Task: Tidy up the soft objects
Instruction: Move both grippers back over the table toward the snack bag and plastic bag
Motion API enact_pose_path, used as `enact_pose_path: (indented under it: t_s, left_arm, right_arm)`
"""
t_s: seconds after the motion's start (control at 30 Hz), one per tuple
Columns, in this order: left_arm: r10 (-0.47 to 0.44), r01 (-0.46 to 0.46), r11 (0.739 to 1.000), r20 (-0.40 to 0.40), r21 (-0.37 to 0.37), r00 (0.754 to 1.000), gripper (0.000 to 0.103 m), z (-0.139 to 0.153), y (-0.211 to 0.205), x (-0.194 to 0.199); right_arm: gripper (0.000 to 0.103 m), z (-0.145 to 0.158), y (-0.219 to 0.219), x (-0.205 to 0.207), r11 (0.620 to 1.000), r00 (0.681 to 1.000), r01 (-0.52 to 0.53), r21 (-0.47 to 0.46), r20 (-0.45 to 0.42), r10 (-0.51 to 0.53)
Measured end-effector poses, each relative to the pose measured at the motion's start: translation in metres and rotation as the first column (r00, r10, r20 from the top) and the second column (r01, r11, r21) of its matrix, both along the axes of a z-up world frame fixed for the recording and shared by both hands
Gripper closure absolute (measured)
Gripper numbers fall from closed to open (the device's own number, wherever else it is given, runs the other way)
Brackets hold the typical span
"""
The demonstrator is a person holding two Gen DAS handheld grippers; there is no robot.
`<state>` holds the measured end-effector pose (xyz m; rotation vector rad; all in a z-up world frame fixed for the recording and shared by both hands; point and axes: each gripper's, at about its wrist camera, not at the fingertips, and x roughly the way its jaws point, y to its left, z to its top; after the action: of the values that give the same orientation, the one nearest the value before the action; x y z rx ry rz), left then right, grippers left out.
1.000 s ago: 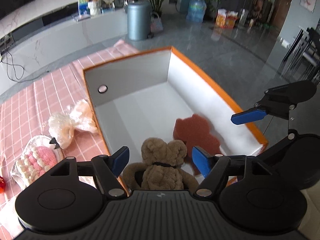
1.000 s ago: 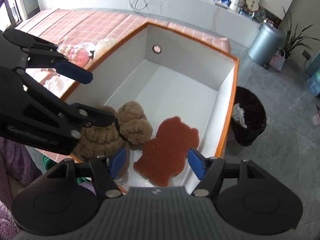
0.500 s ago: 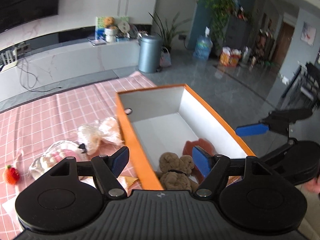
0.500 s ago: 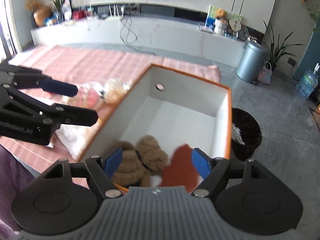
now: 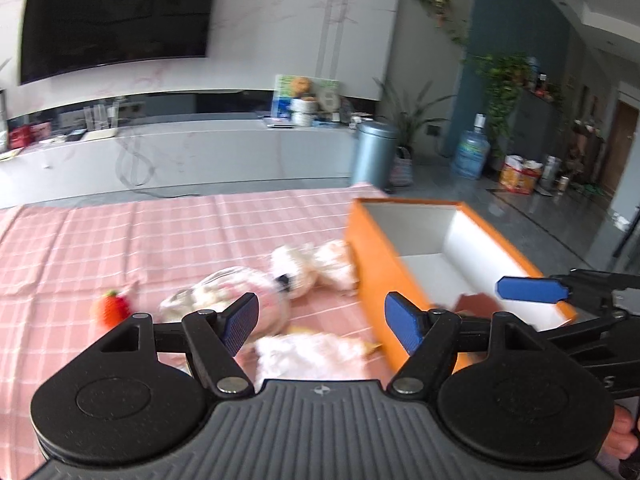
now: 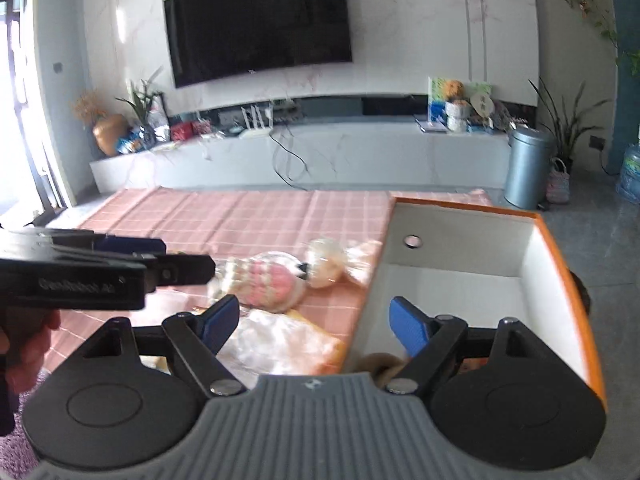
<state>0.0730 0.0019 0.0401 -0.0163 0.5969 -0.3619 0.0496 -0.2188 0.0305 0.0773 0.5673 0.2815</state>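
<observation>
An orange box (image 5: 372, 264) with white inner walls stands at the right end of the pink checked tablecloth (image 5: 120, 248). Inside it I see the top of a brown teddy (image 6: 380, 362) and a sliver of a red-brown sponge figure (image 5: 474, 304). On the cloth, left of the box, lie a bagged pink-and-white plush (image 6: 268, 280), a bagged cream plush (image 6: 332, 264), a white wrapped soft pack (image 6: 280, 344) and a small strawberry toy (image 5: 114, 306). My left gripper (image 5: 320, 322) hangs open over the white pack, empty. My right gripper (image 6: 316, 326) is open and empty above the box's left wall.
A long white TV bench (image 6: 320, 152) with clutter runs behind the table, and a grey bin (image 5: 374, 152) and a water bottle (image 5: 470, 156) stand on the floor beyond. The far half of the cloth is bare. A hand (image 5: 624, 436) holds the right gripper.
Both grippers pulled back out of the box, rose and swung left toward the cloth. The right jaws widened. The teddy and the sponge figure stayed in the box.
</observation>
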Motion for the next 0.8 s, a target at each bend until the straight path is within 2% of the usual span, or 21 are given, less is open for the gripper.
enact_pose_path:
  t_s: [0.23, 0.33, 0.5, 0.63, 0.8]
  left_arm:
    - [0.123, -0.126, 0.991, -0.075, -0.037, 0.990, 0.018, -0.029, 0.049, -0.010]
    - [0.154, -0.158, 0.987, -0.102, -0.036, 0.983, 0.018, -0.043, 0.061, -0.012]
    - [0.185, -0.196, 0.979, -0.162, -0.060, 0.969, 0.016, -0.064, 0.067, -0.007]
    - [0.200, -0.206, 0.978, -0.192, -0.012, 0.961, 0.015, -0.078, 0.054, 0.003]
    - [0.222, -0.222, 0.975, -0.234, 0.029, 0.946, 0.015, -0.090, 0.048, 0.018]
  right_arm:
    - [0.029, -0.019, 0.050, -0.013, 0.999, 0.995, -0.041, -0.019, 0.093, 0.043]
    - [0.040, -0.034, 0.072, -0.009, 0.994, 0.994, -0.085, -0.071, 0.069, 0.090]
    - [0.040, -0.060, 0.087, 0.003, 0.985, 0.995, -0.100, -0.138, 0.009, 0.103]
    - [0.041, -0.074, 0.092, 0.013, 0.972, 0.994, -0.104, -0.209, 0.002, 0.107]
    - [0.042, -0.088, 0.097, 0.029, 0.967, 0.994, -0.106, -0.232, -0.024, 0.103]
